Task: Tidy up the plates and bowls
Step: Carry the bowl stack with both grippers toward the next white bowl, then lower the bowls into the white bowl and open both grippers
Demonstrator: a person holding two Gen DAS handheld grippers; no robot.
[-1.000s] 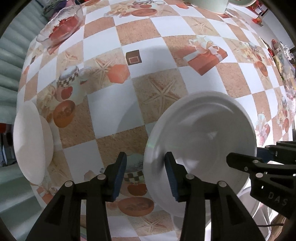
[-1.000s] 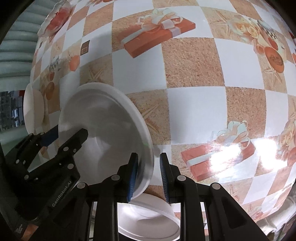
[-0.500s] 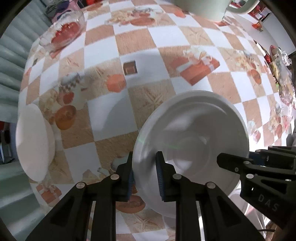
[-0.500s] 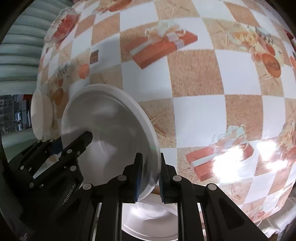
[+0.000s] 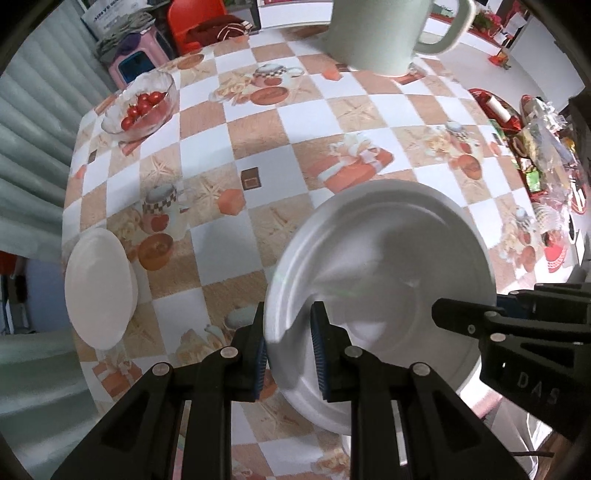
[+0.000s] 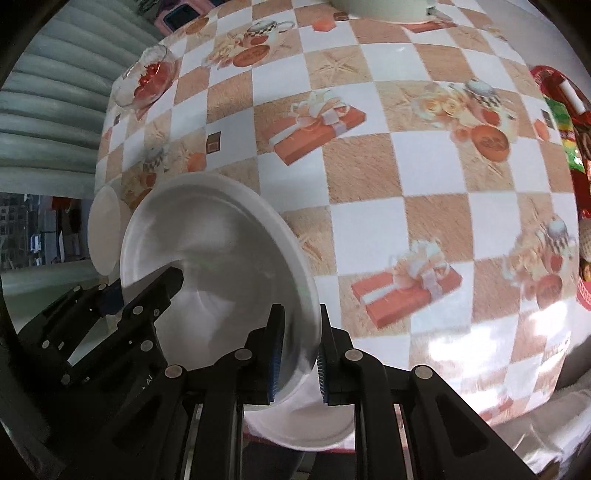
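A white plate point(image 5: 384, 266) is held in the air above the checkered table, gripped at both sides. My left gripper point(image 5: 287, 350) is shut on its left rim. My right gripper point(image 6: 298, 350) is shut on its right rim; the plate also shows in the right wrist view point(image 6: 214, 258). A second white plate point(image 6: 295, 428) lies on the table just below the held one. A white bowl point(image 5: 99, 284) sits at the table's left edge, and it shows in the right wrist view point(image 6: 105, 229) too.
A glass bowl of cherry tomatoes point(image 5: 142, 103) stands at the far left. A large pale green mug point(image 5: 384, 33) stands at the far middle. Colourful packets and red items point(image 5: 535, 155) crowd the right side. The tablecloth point(image 5: 258, 122) is checkered.
My left gripper closed on the plate's left rim. Both grippers lifted the plate up off the lower plate, and more of the far table came into view.
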